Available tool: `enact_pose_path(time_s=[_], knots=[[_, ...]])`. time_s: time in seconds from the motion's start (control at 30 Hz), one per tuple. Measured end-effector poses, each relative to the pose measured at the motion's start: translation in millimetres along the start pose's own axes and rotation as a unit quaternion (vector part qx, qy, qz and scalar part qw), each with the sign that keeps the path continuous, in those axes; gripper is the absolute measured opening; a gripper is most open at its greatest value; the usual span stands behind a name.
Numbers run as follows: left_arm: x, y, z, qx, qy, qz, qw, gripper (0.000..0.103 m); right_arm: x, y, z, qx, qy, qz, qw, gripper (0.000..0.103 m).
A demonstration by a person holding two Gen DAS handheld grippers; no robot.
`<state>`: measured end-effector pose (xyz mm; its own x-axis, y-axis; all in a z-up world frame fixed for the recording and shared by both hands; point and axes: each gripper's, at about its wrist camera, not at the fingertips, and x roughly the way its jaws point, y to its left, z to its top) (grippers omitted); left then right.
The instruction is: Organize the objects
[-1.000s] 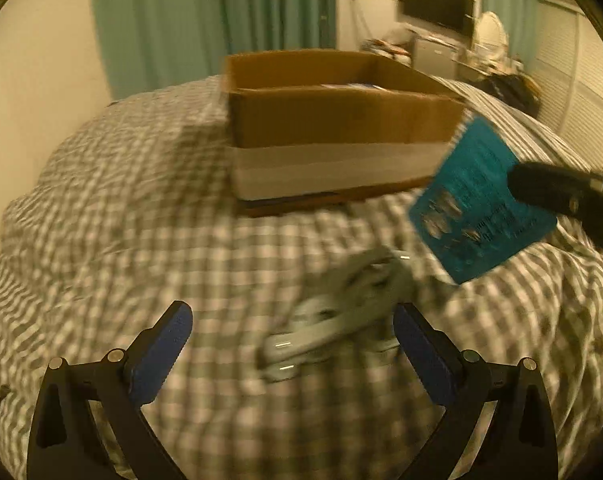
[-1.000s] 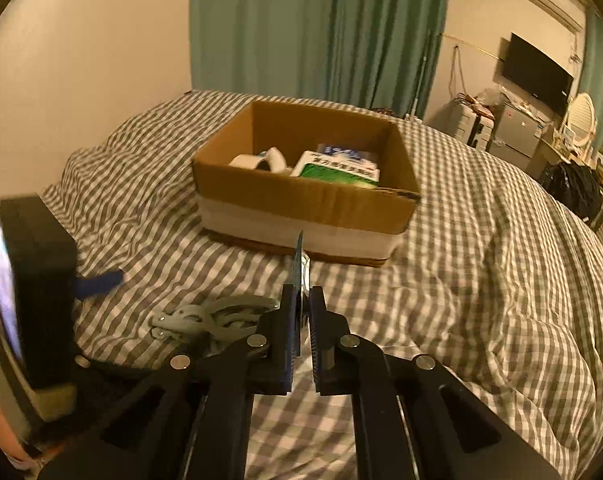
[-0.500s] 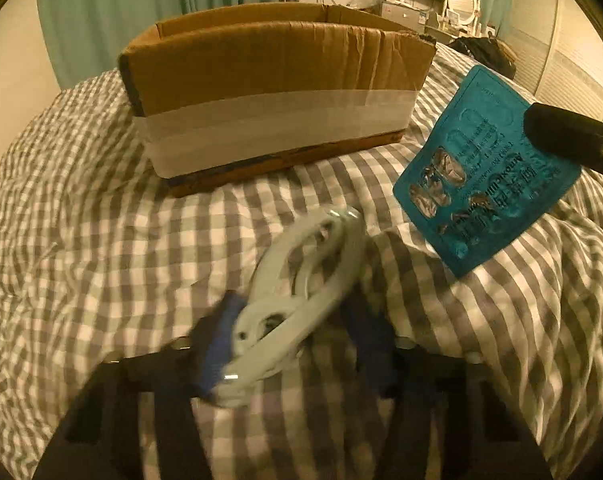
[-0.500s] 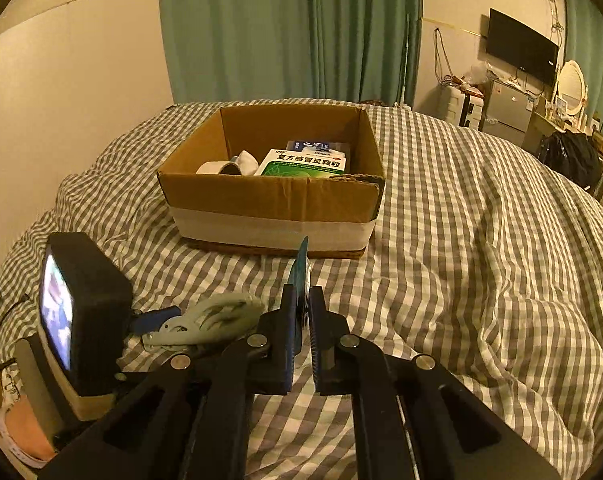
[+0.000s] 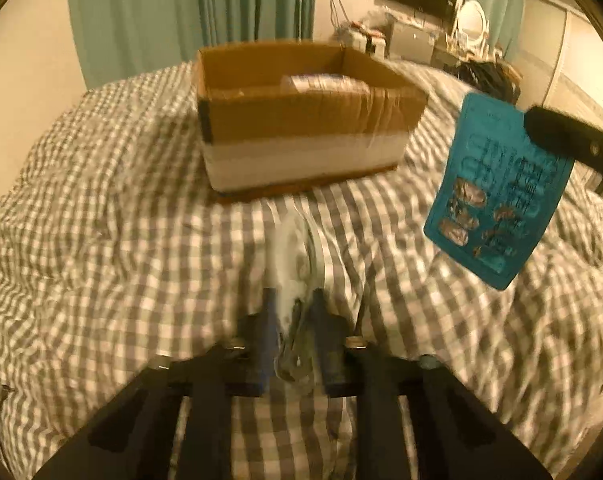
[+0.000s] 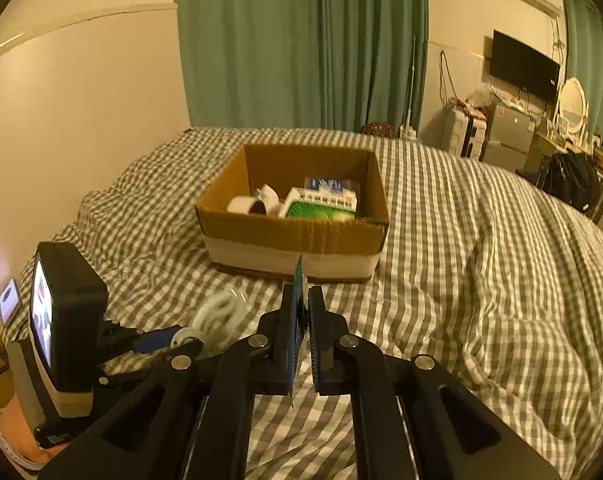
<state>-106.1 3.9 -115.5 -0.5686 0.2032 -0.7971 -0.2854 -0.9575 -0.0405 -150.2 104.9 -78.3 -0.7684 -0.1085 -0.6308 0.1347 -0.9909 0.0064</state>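
Note:
My left gripper (image 5: 291, 312) is shut on a pale grey plastic clip (image 5: 295, 256), held just above the checked bedspread; the same clip (image 6: 221, 314) shows from the right wrist view. My right gripper (image 6: 303, 300) is shut on a teal blister pack of pills (image 6: 299, 276), seen edge-on here and flat in the left wrist view as the blister pack (image 5: 497, 196). An open cardboard box (image 6: 297, 236) with a white taped band sits ahead on the bed, the box (image 5: 301, 136) holding a green and white medicine carton (image 6: 321, 204) and a white tape roll (image 6: 247, 204).
The checked duvet (image 6: 481, 280) covers the whole bed with folds at the right. Green curtains (image 6: 301, 44) hang behind. A desk with a TV (image 6: 523, 66) and clutter stands at the far right. The left gripper's screen unit (image 6: 61, 312) sits at the left edge.
My left gripper closed on the grey clip and lifted it off the bedspread, turning it upright. The right gripper rose with the blister pack, and the box now looks farther away.

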Motion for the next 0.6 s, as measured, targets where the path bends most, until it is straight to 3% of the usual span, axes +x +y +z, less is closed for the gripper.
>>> enact_pose_path(time_s=[0.13, 0.37, 0.6], knots=[[-23, 6, 17, -0.006, -0.023, 0.002, 0.9997, 0.003, -17, 6, 10, -0.009, -0.015, 0.006, 1.000, 0.005], [-63, 11, 45, -0.005, -0.072, -0.001, 0.9974, 0.003, -37, 8, 27, -0.011, -0.035, 0.019, 0.999, 0.005], [-86, 17, 94, -0.011, -0.118, -0.009, 0.9929, 0.003, -41, 8, 70, -0.035, -0.065, 0.015, 0.997, 0.005]])
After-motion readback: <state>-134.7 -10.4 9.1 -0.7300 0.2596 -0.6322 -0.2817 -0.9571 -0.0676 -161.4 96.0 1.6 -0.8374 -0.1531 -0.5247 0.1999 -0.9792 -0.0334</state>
